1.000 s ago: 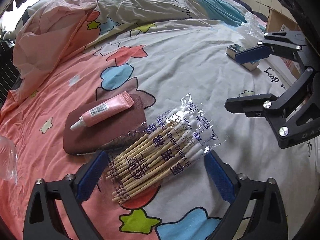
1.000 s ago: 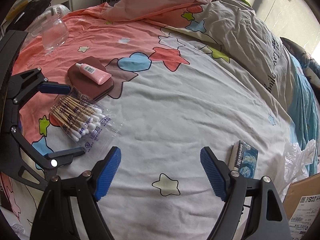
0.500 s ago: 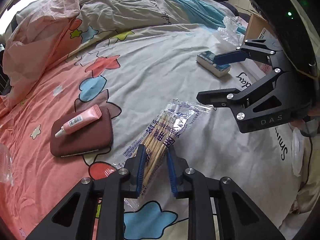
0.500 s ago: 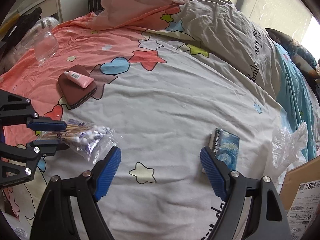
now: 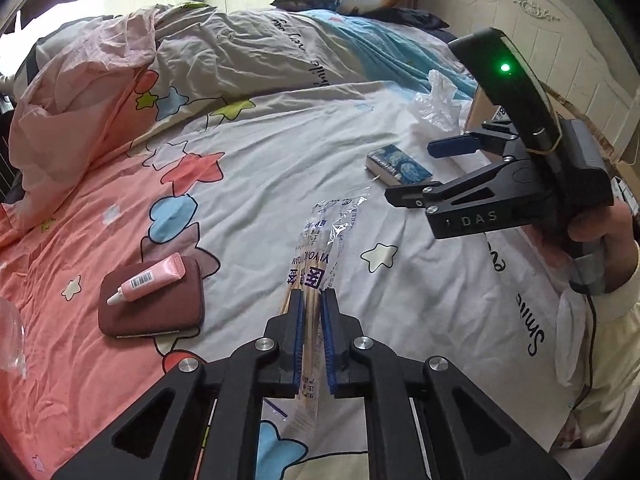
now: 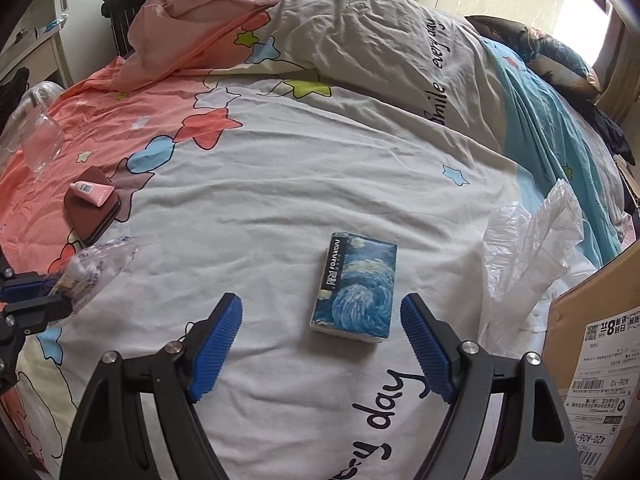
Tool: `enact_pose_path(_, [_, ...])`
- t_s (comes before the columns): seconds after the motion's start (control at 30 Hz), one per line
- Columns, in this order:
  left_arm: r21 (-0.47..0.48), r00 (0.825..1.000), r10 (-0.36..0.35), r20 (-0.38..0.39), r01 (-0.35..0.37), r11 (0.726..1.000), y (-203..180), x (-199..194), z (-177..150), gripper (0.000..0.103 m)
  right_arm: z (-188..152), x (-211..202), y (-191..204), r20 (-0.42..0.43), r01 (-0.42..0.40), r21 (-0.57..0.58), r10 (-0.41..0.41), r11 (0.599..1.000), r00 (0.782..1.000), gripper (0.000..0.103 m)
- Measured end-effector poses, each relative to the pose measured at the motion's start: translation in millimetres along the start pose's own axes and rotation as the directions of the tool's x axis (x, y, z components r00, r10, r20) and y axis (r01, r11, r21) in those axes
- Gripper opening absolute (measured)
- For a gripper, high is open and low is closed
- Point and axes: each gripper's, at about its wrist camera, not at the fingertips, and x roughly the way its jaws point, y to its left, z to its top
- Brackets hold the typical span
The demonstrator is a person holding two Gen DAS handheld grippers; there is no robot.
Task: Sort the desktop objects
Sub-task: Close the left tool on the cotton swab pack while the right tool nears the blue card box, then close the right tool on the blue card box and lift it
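Observation:
My left gripper (image 5: 311, 300) is shut on a clear packet of cotton swabs (image 5: 320, 240), lifted off the bedspread and sticking out past the blue pads. In the right wrist view the same packet (image 6: 92, 268) hangs at the far left in the left gripper (image 6: 40, 292). My right gripper (image 6: 322, 316) stands open just above a blue tissue pack with a swirling painting print (image 6: 356, 284), which lies flat between and just beyond its fingertips. From the left wrist view the right gripper (image 5: 416, 170) hovers beside that tissue pack (image 5: 398, 164). A pink tube (image 5: 150, 278) rests on a maroon wallet (image 5: 156, 308).
Everything lies on a bed with a star-print quilt (image 6: 280, 168). A cardboard box with shipping labels (image 6: 600, 360) and a crumpled clear plastic bag (image 6: 528, 248) sit at the right. A clear glass jar (image 6: 40, 144) stands far left. A bunched pink sheet (image 5: 80, 80) lies at the back.
The left gripper closed on the cotton swab packet and lifted it off the bed. The right gripper swung right, so the tissue pack now sits between its open fingers.

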Motion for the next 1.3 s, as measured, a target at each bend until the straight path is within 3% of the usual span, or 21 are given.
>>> enact_pose_path(0.43, [0.025, 0.999, -0.017, -0.041, 0.018, 1.0, -12, 15, -3, 0.009, 1, 30, -10, -0.038, 0.007, 0.089, -0.003, 0.996, 0.999, 0.079])
enact_pose_path(0.57, [0.03, 0.999, -0.023, -0.044, 0.024, 0.999, -13, 16, -4, 0.009, 0, 37, -19, -0.05, -0.068, 0.154, 0.077, 0.986, 0.996, 0.045])
enact_pose_path(0.7, [0.022, 0.999, -0.028, -0.046, 0.029, 0.999, -11, 14, -4, 0.009, -6, 23, -17, -0.032, -0.138, 0.156, 0.144, 0.978, 0.989, 0.045])
enact_pose_path(0.8, [0.028, 0.999, -0.022, -0.044, 0.023, 0.999, -13, 13, -5, 0.009, -13, 11, -8, -0.024, -0.102, 0.123, 0.106, 0.987, 0.994, 0.045])
enact_pose_path(1.3, [0.051, 1.0, -0.017, -0.023, 0.018, 0.999, -36, -14, -4, 0.009, -33, -60, 26, 0.027, -0.066, 0.029, 0.065, 0.997, 0.998, 0.045])
